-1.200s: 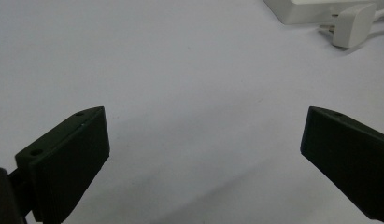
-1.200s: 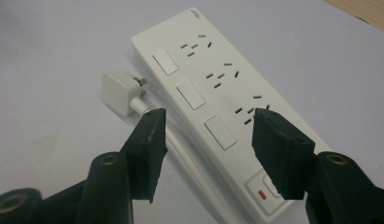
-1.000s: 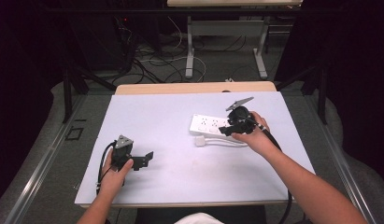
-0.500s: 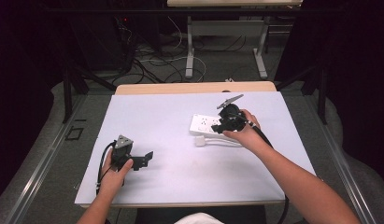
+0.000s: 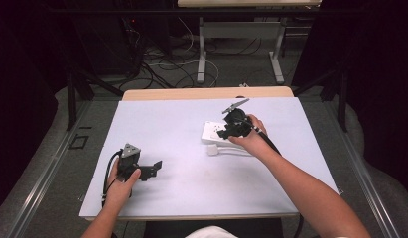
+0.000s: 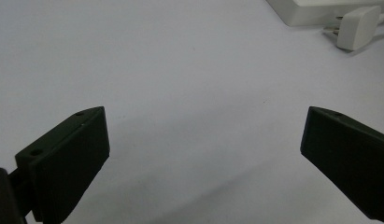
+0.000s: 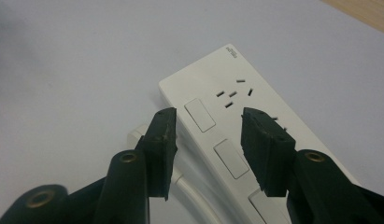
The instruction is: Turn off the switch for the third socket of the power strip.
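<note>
Right claw (image 5: 227, 130), seen from the high view, hovers over the white rectangular plastic power strip (image 5: 211, 133) on the pale table (image 5: 191, 173). Left claw (image 6: 203, 158) gapes wide, empty. Right gripper view: parted jaws straddle the strip, running diagonally.

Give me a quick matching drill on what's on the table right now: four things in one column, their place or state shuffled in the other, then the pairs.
Things:
1. left claw
2. right claw
3. power strip
4. white plug

Places or states:
A. lies beside the strip's near edge, prongs showing
B. open over bare table, far from the strip
C. white, flat on the table, rocker switches facing up
D. open, jaws on either side of a switch

Pairs: 1-B, 2-D, 3-C, 4-A
</note>
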